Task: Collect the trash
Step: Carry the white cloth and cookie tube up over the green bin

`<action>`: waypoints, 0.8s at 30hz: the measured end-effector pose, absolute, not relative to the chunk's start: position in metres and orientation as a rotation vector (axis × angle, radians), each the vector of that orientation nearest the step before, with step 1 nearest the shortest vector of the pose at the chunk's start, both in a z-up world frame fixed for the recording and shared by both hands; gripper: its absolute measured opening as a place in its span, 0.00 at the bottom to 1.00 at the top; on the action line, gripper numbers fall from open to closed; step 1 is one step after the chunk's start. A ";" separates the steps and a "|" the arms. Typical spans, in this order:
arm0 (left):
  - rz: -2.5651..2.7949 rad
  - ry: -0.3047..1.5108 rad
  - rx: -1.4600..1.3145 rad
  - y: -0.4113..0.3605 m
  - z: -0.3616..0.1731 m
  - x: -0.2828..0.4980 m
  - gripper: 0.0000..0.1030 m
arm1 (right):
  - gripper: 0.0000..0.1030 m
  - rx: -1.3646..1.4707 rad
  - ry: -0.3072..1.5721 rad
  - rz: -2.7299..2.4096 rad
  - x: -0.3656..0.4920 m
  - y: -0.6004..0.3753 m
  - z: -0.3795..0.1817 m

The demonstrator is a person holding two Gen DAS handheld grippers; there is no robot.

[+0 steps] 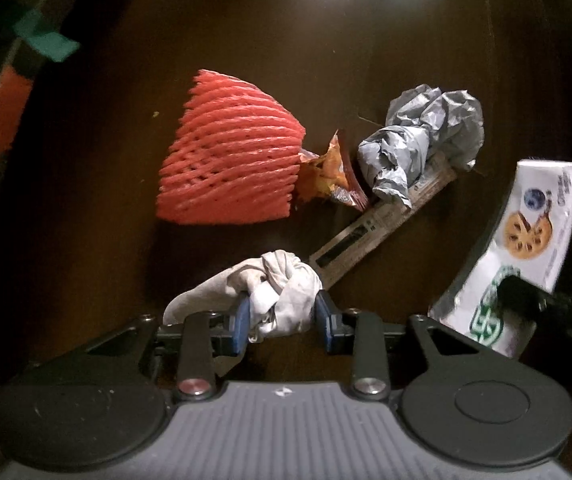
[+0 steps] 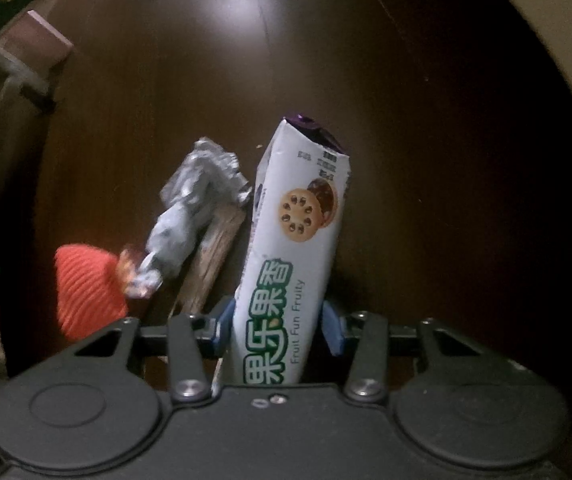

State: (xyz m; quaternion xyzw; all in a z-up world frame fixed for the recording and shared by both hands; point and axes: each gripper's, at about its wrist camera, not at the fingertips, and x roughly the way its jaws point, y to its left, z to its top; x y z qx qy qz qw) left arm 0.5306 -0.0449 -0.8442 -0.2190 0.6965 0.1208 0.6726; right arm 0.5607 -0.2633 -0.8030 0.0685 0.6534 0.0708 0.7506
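The left gripper (image 1: 281,320) pinched a crumpled tissue (image 1: 273,292); the right gripper (image 2: 277,324) clamped a biscuit box (image 2: 298,232). Beyond lay red foam netting (image 1: 229,152) and grey paper (image 1: 422,140). Both grips needed steady carrying, I judged.

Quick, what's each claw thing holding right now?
Left gripper: closed on a crumpled white tissue.
Right gripper: closed on a white cookie package.
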 end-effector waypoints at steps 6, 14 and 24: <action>0.282 1.544 -0.549 -0.038 -0.789 0.516 0.32 | 0.43 0.130 1.412 0.194 0.532 -0.261 -0.748; 0.232 1.473 -0.559 -0.033 -0.653 0.495 0.32 | 0.43 0.103 1.378 0.256 0.499 -0.262 -0.628; 0.138 1.353 -0.559 -0.020 -0.443 0.475 0.32 | 0.43 0.052 1.323 0.397 0.469 -0.245 -0.438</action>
